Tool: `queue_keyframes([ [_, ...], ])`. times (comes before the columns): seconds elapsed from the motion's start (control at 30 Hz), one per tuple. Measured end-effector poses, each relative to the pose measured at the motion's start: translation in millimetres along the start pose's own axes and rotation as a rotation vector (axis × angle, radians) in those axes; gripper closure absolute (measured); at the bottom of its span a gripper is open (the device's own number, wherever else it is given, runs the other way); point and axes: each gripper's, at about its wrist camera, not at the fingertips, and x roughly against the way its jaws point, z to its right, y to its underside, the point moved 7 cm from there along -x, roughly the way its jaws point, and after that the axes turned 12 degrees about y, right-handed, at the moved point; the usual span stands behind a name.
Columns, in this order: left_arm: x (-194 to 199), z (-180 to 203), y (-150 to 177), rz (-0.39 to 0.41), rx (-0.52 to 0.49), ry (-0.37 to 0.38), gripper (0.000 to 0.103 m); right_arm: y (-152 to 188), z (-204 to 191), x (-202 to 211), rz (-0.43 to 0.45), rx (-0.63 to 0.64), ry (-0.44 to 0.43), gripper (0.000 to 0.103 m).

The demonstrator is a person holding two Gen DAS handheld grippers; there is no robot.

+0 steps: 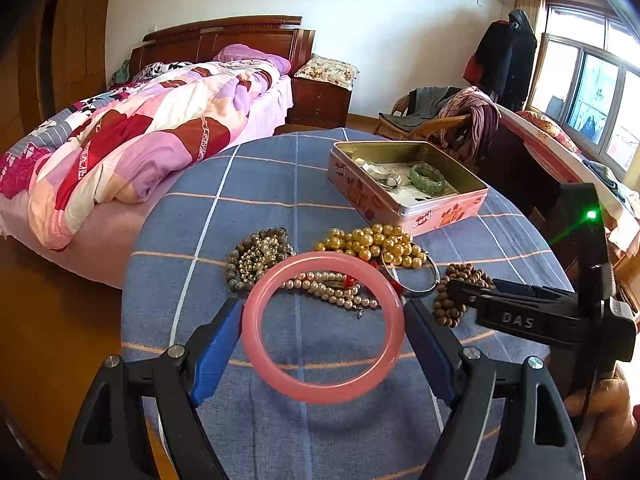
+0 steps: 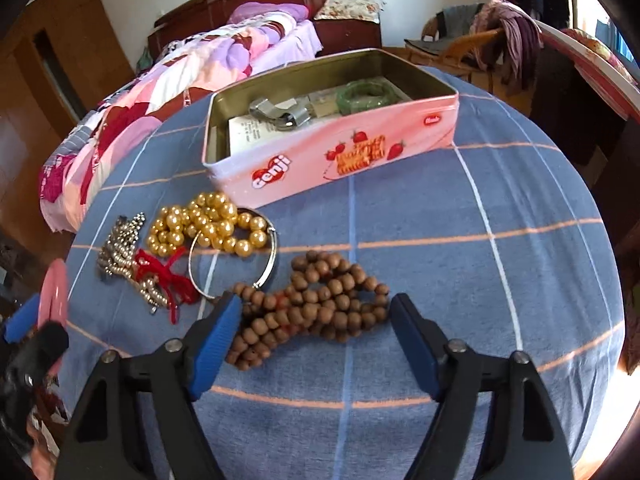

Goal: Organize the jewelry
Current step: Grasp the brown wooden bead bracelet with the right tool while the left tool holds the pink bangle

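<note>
- Your left tool (image 1: 323, 322) holds the pink bangle (image 1: 322, 327) across its width, one blue pad on each outer edge, lifted over the worktop (image 1: 256, 208) on the near side of the tin (image 1: 404, 196). The bangle is smooth and round, so I judge the grip thin: any tilt or loosening could let it slide out and drop onto the pearl strand (image 1: 332, 288) below.
- The tin sits beyond the jewelry pile and already holds a green bangle (image 1: 427, 178) and a metal piece (image 1: 382, 176). Release the pink one from too high and it may strike them or the tin's rim.
- Your right tool (image 2: 314, 334) stands wide, its pads either side of the wooden beads (image 2: 316, 304) on the near side of the tin, not yet pressing. The beads lie in a loose heap; closing on only part of it could leave loops trailing.
- A thin silver bangle (image 2: 236, 256) lies against the beads and under the gold beads (image 2: 208, 224); lifting the wooden strand may drag it along.
- Both tools work close together near the tin, so they could knock each other.
</note>
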Motion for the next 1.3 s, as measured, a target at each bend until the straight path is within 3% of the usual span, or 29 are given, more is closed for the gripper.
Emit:
queue_keyframes([
  [0.03, -0.3, 0.4, 0.5, -0.001, 0.001, 0.0, 0.022, 0.5, 3.3, 1.1, -0.002, -0.002, -0.009, 0.041],
  [0.13, -0.8, 2.5, 1.3, -0.002, -0.001, 0.006, 0.022, 1.9, 12.7, 2.8, -0.02, -0.007, -0.04, 0.048],
  [0.2, -0.1, 3.7, 1.4, -0.001, -0.006, 0.006, 0.022, 3.6, 19.1, 7.4, -0.016, -0.015, -0.055, 0.059],
  [0.23, 0.0, 3.9, 1.3, -0.001, -0.006, 0.006, 0.022, 4.2, 20.0, 10.4, -0.009, -0.012, -0.058, 0.084],
  [0.27, 0.1, 4.4, 1.8, -0.001, -0.005, 0.006, 0.022, 4.8, 22.5, 12.3, -0.006, -0.001, -0.049, 0.095],
  [0.4, 0.5, 5.7, 1.6, 0.001, -0.003, 0.007, 0.022, 6.9, 38.5, 13.3, -0.001, 0.011, 0.041, 0.09],
  [0.43, 0.4, 6.7, 1.6, 0.001, -0.003, 0.008, 0.022, 6.0, 39.0, 14.5, 0.004, 0.002, 0.032, 0.09],
  [0.5, 0.3, 8.7, 1.6, 0.001, -0.004, 0.006, 0.022, 3.9, 39.3, 16.8, 0.003, -0.04, -0.003, 0.078],
  [0.57, 0.9, 9.2, 1.4, 0.002, -0.013, 0.0, 0.022, -0.8, 36.5, 18.1, 0.006, -0.086, -0.046, 0.027],
  [0.63, 1.6, 9.8, 0.6, 0.004, -0.019, -0.007, 0.022, -7.5, 32.1, 20.4, 0.037, -0.124, -0.068, 0.018],
  [0.73, 2.2, 9.2, -1.6, 0.009, -0.018, -0.01, 0.022, -14.1, 19.6, 19.1, 0.045, -0.122, -0.082, 0.021],
  [0.9, 3.2, 8.1, -1.9, 0.01, -0.017, -0.014, 0.022, -13.3, 1.0, -4.4, -0.009, -0.067, -0.042, 0.032],
  [1.0, 4.6, 4.5, -2.5, 0.013, -0.013, -0.017, 0.022, -9.5, -4.7, -4.7, 0.007, -0.003, -0.001, 0.038],
  [1.07, 4.0, 3.1, -3.0, 0.013, -0.004, -0.016, 0.022, -10.3, -3.2, -3.6, 0.013, 0.004, -0.013, 0.049],
  [1.2, 4.3, 5.2, -2.2, 0.014, -0.008, -0.013, 0.022, -8.7, 9.4, -1.0, 0.006, 0.0, -0.01, 0.052],
  [1.23, 4.6, 6.1, -2.2, 0.014, -0.01, -0.012, 0.022, -7.9, 12.2, 0.5, 0.01, -0.005, -0.009, 0.057],
  [1.27, 5.2, 6.9, -2.2, 0.016, -0.013, -0.011, 0.022, -6.8, 13.3, 3.5, 0.02, -0.012, -0.013, 0.078],
  [1.3, 5.7, 7.6, -2.3, 0.017, -0.016, -0.01, 0.022, -8.9, 16.4, 11.9, 0.049, -0.023, -0.029, 0.082],
])
